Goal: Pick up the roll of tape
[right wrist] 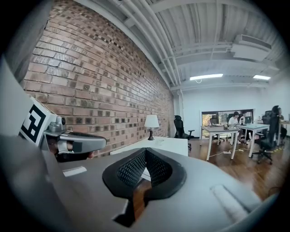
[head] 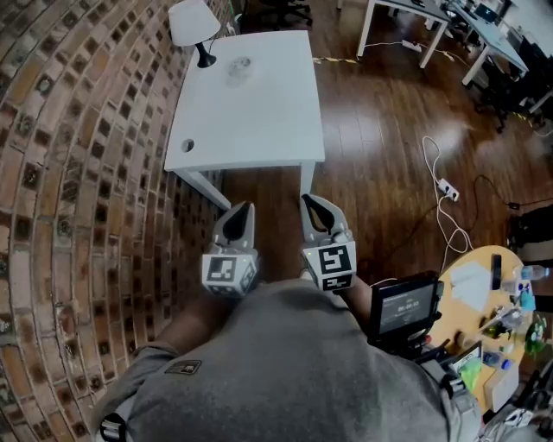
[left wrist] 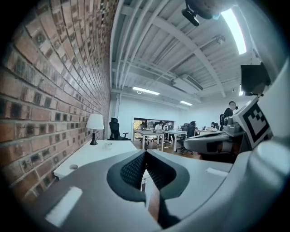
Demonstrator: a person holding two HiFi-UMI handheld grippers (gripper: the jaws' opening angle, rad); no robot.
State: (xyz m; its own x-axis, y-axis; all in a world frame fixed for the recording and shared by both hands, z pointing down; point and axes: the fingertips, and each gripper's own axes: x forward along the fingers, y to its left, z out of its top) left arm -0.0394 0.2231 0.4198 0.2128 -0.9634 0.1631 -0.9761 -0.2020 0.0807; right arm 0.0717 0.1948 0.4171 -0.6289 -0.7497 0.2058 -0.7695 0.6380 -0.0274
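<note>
Two handheld grippers hang level in front of a standing person, and nothing of the pickup is done yet. The left gripper and the right gripper sit side by side near the person's waist, short of the white table. Each gripper's own view shows its dark ribbed fingers pressed together with nothing between them; the right pair looks the same.

What seems to be the roll of tape, a small clear ring, lies on the far part of the table near a white lamp, well away from both grippers. Left to do: step closer, spread one pair of fingers, close on the roll, lift.

Only the head view shows the whole tabletop from above, along with cables on the wood floor. Only the gripper views show the ceiling and the office beyond, with people seated at distant desks. In them the roll is a faint speck.
</note>
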